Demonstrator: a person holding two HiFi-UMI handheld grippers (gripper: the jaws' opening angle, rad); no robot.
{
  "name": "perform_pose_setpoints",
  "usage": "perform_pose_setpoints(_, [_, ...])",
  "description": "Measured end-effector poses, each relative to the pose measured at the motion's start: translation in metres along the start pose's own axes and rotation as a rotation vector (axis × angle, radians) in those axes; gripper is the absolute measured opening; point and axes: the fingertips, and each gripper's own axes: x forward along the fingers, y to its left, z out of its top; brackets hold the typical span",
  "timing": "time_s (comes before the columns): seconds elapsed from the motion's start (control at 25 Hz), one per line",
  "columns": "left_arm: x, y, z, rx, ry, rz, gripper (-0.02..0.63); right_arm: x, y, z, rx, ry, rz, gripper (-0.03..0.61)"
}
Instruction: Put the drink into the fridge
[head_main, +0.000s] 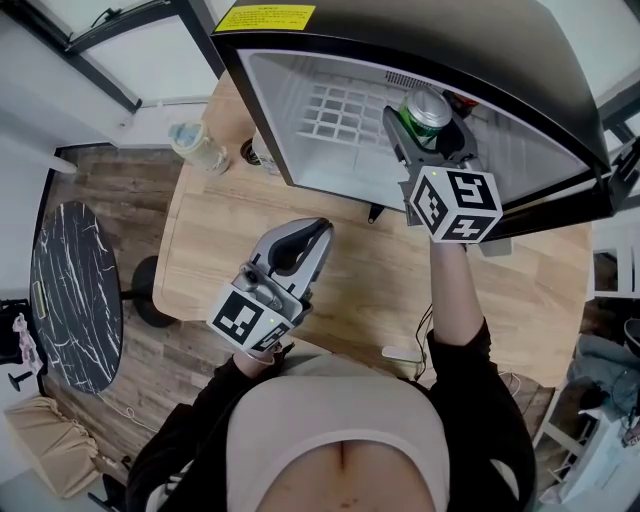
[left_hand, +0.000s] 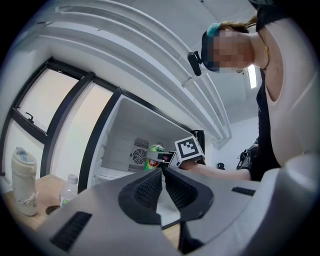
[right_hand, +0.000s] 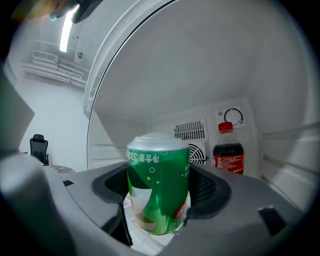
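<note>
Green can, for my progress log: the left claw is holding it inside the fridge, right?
No, it is the right claw that holds the green can inside the fridge, as the right gripper view shows.

Wooden table (head_main: 225, 235), round black marble table (head_main: 72, 292), plank floor (head_main: 150, 355), dark-framed windows (left_hand: 52, 107)

Bright, even light throughout, a ceiling strip lamp (right_hand: 64, 33) glaring, both gripper views bowed, dark-cornered and soft up close.
</note>
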Motion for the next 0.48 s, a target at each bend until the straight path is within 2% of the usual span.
perform_pose_setpoints(0.48, [0.0005,0.0033,-0.0029,-0.009,0.002,0.007,0.028,0.0107,-0.0052,-0.0073,-0.005,0.023,-0.008,0.346])
